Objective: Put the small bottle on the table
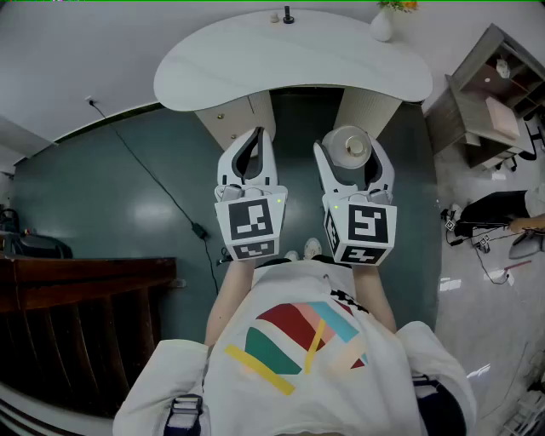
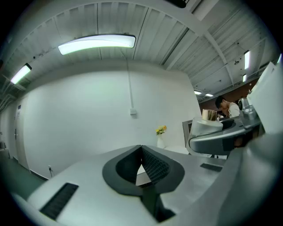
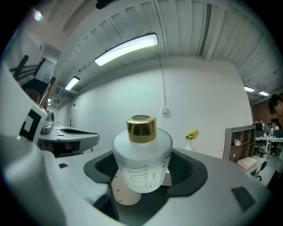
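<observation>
The small bottle [image 1: 351, 146] is frosted white with a gold cap [image 3: 141, 126]. It stands upright between the pads of my right gripper [image 1: 351, 155], which is shut on its body [image 3: 142, 163]. I hold it in the air in front of my chest, short of the white table [image 1: 289, 60]. My left gripper [image 1: 255, 136] is level with it on the left. Its black pads [image 2: 152, 165] meet at the tips with nothing between them.
On the table stand a white vase with yellow flowers [image 1: 382, 24] at the far right and a small black object [image 1: 288, 14] at the back. A shelf unit [image 1: 485, 94] stands at the right and a dark wooden bench [image 1: 85, 281] at the left. A cable [image 1: 162, 192] trails over the floor.
</observation>
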A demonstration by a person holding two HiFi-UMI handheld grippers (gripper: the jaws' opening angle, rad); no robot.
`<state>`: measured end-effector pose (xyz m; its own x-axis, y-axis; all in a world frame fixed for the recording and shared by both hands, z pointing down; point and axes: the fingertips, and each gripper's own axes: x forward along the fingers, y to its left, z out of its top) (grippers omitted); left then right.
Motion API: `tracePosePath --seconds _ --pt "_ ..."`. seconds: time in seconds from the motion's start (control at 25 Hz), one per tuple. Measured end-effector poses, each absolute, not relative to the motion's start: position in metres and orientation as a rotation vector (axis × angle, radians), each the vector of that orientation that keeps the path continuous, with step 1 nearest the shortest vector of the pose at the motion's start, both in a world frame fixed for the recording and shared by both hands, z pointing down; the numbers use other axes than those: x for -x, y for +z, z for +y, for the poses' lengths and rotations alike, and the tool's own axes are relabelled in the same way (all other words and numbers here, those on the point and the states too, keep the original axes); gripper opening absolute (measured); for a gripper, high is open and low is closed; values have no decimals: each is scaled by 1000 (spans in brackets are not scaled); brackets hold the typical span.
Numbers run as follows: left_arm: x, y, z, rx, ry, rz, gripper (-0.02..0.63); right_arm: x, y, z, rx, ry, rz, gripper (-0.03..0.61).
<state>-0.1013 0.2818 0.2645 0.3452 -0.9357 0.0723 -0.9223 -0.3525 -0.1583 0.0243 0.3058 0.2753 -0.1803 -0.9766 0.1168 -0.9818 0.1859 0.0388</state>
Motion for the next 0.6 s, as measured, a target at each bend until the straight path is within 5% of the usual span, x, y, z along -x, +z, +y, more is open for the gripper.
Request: tracePosePath --seconds 0.6 --pt "88 275 272 2516 -247 1762 17 -33 277 300 -1885 37 -2362 333"
